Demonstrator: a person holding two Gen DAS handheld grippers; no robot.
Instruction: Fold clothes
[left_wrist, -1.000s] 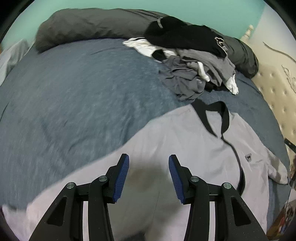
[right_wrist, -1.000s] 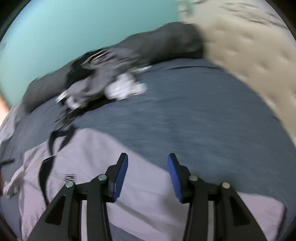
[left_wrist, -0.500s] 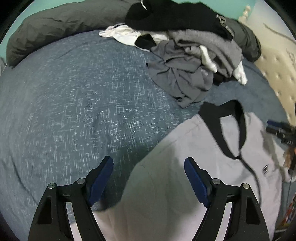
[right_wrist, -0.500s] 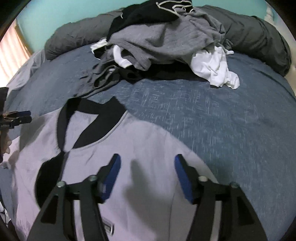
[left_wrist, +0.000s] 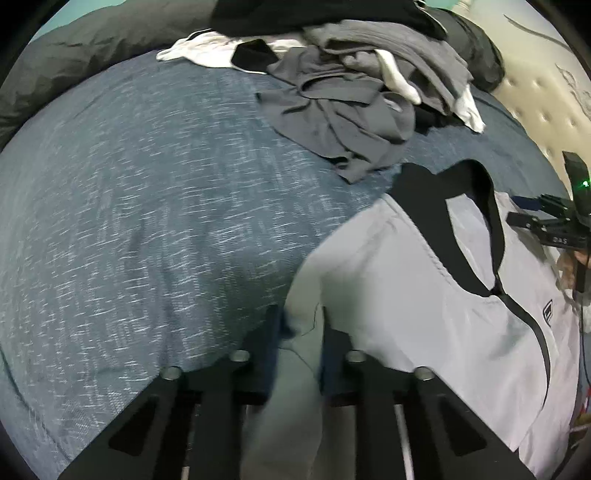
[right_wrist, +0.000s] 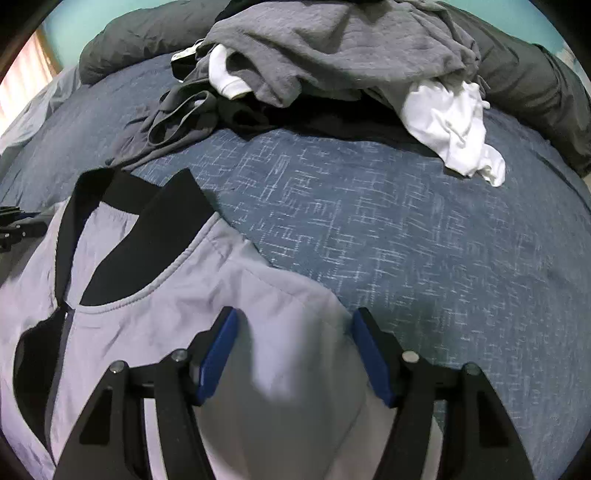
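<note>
A light grey jacket (left_wrist: 424, 295) with a black collar and zip lies front up on the blue bedspread (left_wrist: 147, 221). My left gripper (left_wrist: 301, 325) points steeply down at the jacket's shoulder edge. Its jaws are closing, with a fold of the grey fabric pinched between them. In the right wrist view the same jacket (right_wrist: 166, 325) fills the lower left. My right gripper (right_wrist: 295, 317) hangs over its other shoulder, jaws closing but still apart, and the fabric lies between the blue pads without being pressed. Each gripper shows at the edge of the other's view: right gripper (left_wrist: 554, 229), left gripper (right_wrist: 14, 225).
A pile of grey, black and white clothes (right_wrist: 332, 55) lies just beyond the collar, also seen as the clothes pile (left_wrist: 362, 92). Dark grey pillows (right_wrist: 535, 85) line the far side. A beige tufted headboard (left_wrist: 535, 92) stands at the right. Bare bedspread (right_wrist: 406, 229) stretches beside the jacket.
My left gripper came down onto the jacket's shoulder edge, spread wide, then closed on the fabric. My right gripper swung in over the other shoulder, dropped lower, and its jaws narrowed a little.
</note>
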